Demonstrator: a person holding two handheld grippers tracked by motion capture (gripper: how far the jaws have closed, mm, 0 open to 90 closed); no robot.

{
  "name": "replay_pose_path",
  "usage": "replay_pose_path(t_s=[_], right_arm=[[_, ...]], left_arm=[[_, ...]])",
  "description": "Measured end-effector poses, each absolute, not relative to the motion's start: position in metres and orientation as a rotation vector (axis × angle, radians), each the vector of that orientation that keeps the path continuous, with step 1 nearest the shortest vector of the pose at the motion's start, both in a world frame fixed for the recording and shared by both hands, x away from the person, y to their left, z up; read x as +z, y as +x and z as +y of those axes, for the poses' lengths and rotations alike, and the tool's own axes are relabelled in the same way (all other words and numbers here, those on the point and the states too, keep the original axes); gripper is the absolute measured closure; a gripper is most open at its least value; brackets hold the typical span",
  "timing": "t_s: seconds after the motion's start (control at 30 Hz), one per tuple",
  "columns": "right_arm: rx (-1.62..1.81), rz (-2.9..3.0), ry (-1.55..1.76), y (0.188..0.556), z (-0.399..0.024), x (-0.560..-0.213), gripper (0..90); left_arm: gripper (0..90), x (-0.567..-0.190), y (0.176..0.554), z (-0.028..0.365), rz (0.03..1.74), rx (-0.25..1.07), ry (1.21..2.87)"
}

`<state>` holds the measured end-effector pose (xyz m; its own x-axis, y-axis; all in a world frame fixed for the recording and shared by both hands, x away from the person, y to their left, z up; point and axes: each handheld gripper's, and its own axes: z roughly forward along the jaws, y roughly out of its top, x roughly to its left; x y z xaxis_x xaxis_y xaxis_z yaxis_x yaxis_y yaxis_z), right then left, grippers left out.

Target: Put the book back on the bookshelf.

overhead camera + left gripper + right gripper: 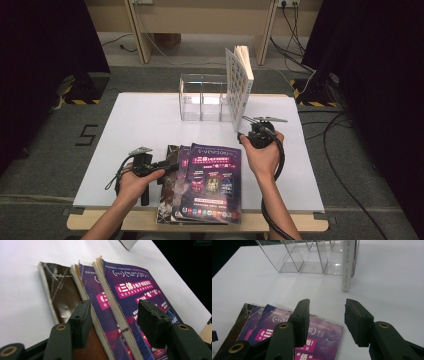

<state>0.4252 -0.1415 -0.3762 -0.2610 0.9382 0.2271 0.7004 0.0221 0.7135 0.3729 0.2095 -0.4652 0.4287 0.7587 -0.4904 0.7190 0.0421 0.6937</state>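
Three overlapping books, fanned out at the near middle of the white desk (140,125): a purple-covered top book (212,182) on the right, a second purple book (96,293) half hidden beneath it, and a brown-covered book (61,290) lowest and farthest left. Farther off, at the middle far part of the desk, a clear acrylic organizer (202,97) with upright dividers; in its rightmost slot, a white book (240,82) standing upright and leaning slightly (spine toward the near side in the right gripper view).

Left gripper (167,165) held in the left hand (132,182) at the left edge of the fanned books, jaws apart and clamped on nothing. In the left gripper view, jaws straddling the page edges of the stack: one pad over the brown-covered book, the other over the top book, with the second purple book's edge between them (actual contact with the covers hard to judge).

Right gripper (247,131) held in the right hand (262,155) just beyond the far right corner of the top book, between the stack and the organizer. Jaws wide apart, empty, pointing toward the white book, which stands well apart from the pads.
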Motion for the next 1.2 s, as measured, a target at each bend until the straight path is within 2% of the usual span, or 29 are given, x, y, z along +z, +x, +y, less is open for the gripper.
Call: replay_pose_path(t_s=[0.5, 1.2], right_arm=[[0.995, 2.096, 1.745, 0.414, -0.139, -0.426, 54.9], [0.924, 2.194, 1.828, 0.414, -0.132, -0.461, 53.2]], left_arm=[[44.2, -0.468, 0.391, 0.186, 1.335, 0.059, 1.764], [44.2, -0.478, 0.400, 0.169, 1.342, 0.030, 1.809]])
